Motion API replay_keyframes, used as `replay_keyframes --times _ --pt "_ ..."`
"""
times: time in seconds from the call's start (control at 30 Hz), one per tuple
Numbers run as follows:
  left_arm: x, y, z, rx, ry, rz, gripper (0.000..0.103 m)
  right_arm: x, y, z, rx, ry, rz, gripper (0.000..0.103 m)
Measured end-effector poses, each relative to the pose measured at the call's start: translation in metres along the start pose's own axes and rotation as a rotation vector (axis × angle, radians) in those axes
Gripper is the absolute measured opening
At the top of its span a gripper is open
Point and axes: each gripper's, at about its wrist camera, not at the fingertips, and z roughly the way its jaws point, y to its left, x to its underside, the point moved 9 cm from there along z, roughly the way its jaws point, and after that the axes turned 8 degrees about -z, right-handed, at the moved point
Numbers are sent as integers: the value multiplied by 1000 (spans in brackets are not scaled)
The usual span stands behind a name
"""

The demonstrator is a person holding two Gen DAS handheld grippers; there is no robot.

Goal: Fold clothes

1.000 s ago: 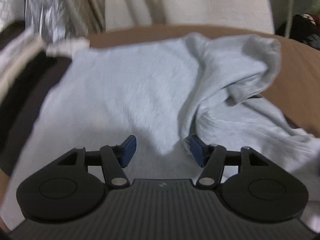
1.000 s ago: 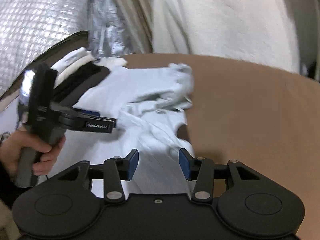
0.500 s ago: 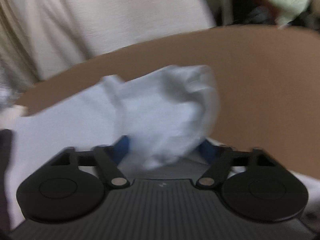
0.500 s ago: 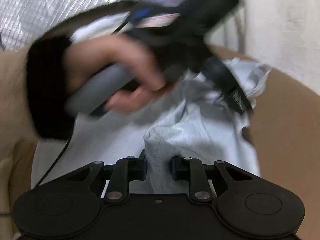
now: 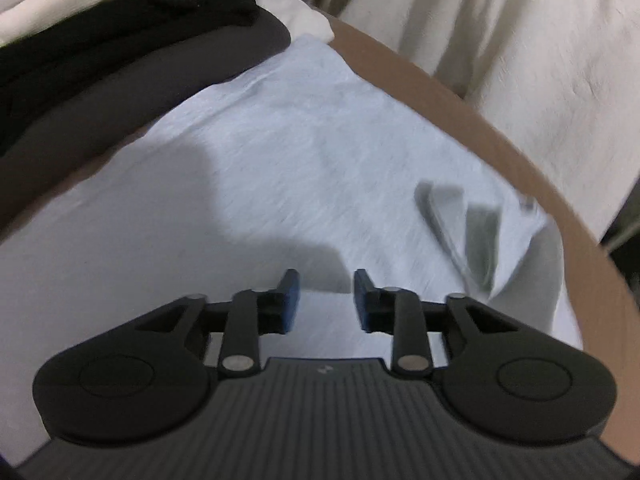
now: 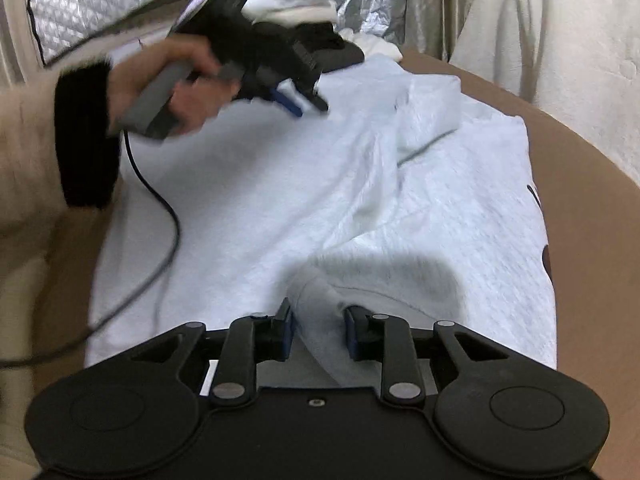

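A light grey garment (image 5: pixel 280 160) lies spread on the brown table (image 5: pixel 480 128), one side folded over into a thicker layer (image 6: pixel 424 116). My left gripper (image 5: pixel 326 300) hovers over the flat cloth, its jaws opening with nothing between them. In the right wrist view a hand (image 6: pixel 180 92) holds it at the garment's far left part, left gripper (image 6: pixel 308 108). My right gripper (image 6: pixel 318 328) is at the near edge of the garment (image 6: pixel 360 184). A raised ridge of cloth fills the gap between its blue pads, which still touch it while the jaws are opening.
A stack of folded black, dark grey and white clothes (image 5: pixel 120 60) sits at the table's far left, touching the garment. A black cable (image 6: pixel 160 208) trails across the cloth's left side. Silver quilted sheeting (image 6: pixel 100 0) and cream curtains (image 5: pixel 520 40) stand behind the table's curved edge (image 6: pixel 580 200).
My left gripper let go of the bunched cloth it carried and swung back left over the flat garment, jaws wider. The right gripper stays on its fold, jaws slightly wider.
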Motion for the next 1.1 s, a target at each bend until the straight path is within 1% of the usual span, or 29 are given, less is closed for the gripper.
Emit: replay_keyframes --times 0.07,0.17,0.27,0.33,0.4,0.47,0.5,0.57,0.6,0.63,0.67,0.7,0.77,0.8,0.83,0.9,0.97,1.07,1.1 --pt "7 -11 -4 59 33 16 45 -6 2 -7 9 -37 8 33" --pt "18 -35 -10 132 49 61 47 -10 4 -7 26 -52 11 36" --pt "25 -62 -19 160 29 114 55 -3 14 0 47 -29 -3 39" --pt "30 -79 -19 185 15 123 60 2 20 2 75 -17 -32 39" --pt "34 -95 -17 215 11 126 69 4 24 0 113 -15 -73 39" --pt "37 -104 -7 214 28 136 69 3 23 3 127 -26 -97 39" --pt "39 -107 -2 191 28 147 69 3 18 4 148 -22 -97 39" --pt "41 -113 8 138 24 171 64 3 10 0 184 -23 -85 34" --pt "45 -116 13 120 33 199 46 2 6 -5 189 -41 -66 20" --pt "50 -120 18 116 56 217 30 -1 0 -10 186 -67 -36 12" --pt "55 -123 23 113 81 233 3 -3 -6 -16 184 -95 -3 12" --pt "57 -127 26 113 80 243 3 -5 -13 -23 197 -129 28 11" --pt "57 -147 19 118 16 308 3 -7 -28 -34 239 -179 75 11" --pt "57 -159 15 121 -13 349 3 -8 -37 -37 258 -191 99 10" --pt "55 -173 14 124 -25 371 3 -8 -45 -40 276 -197 107 10" --pt "50 -206 16 142 -29 400 3 -8 -68 -52 333 -234 133 9" --pt "43 -245 23 170 -20 420 3 -2 -100 -66 394 -257 193 9" --pt "39 -309 34 229 -9 486 3 26 -173 -105 527 -304 424 9" --pt "41 -330 40 250 2 509 3 39 -195 -120 552 -322 521 9"
